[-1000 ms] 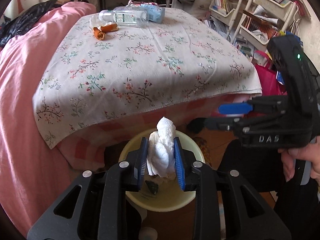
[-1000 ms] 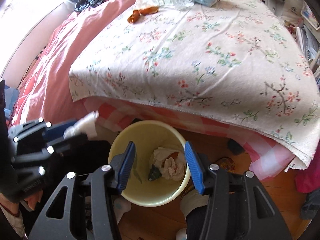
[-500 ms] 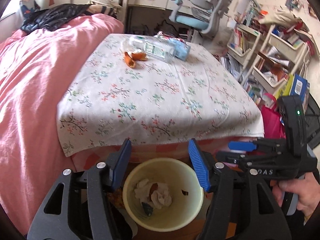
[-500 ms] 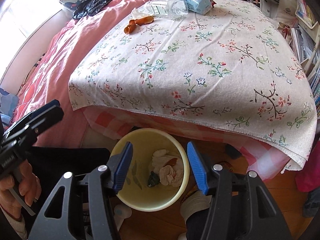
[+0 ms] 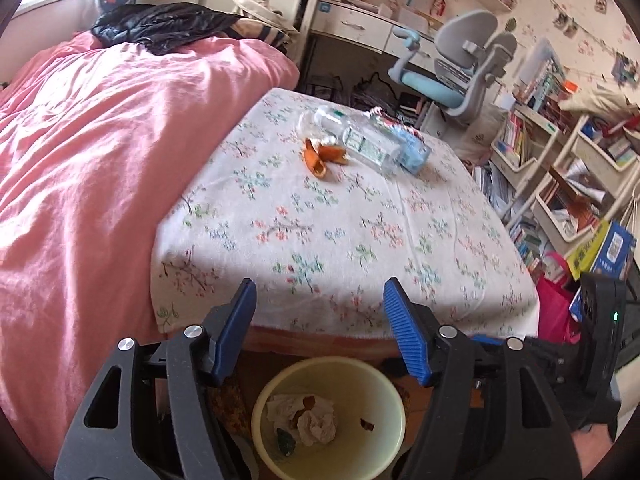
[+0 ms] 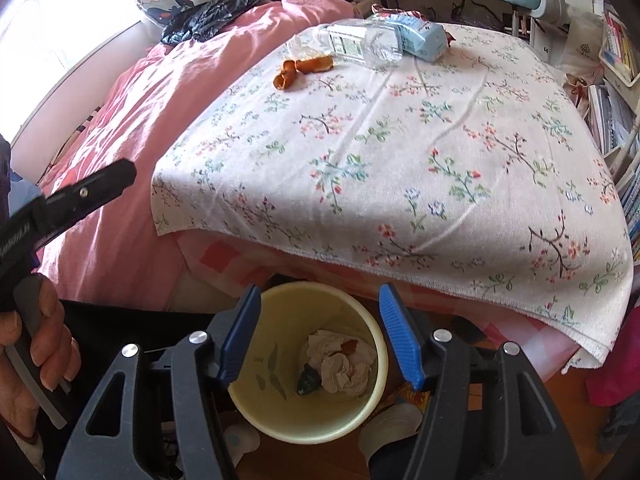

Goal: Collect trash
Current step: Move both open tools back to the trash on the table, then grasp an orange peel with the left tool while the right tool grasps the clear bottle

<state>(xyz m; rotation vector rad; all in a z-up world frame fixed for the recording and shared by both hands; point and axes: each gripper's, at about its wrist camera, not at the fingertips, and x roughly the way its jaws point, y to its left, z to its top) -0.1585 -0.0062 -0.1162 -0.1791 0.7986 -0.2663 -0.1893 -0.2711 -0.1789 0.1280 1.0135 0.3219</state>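
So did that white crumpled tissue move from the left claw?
Yes. The white crumpled tissue dropped out of the open left claw into the pale yellow bin.

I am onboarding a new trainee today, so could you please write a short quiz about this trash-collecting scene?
1. True or false: the left gripper holds a tissue.
2. What lies beside the curled orange peel on the floral tablecloth: A a clear plastic bottle, B a mug?
3. Fill in: crumpled white tissues lie in the pale yellow round ___.

Key: 1 false; 2 A; 3 bin.
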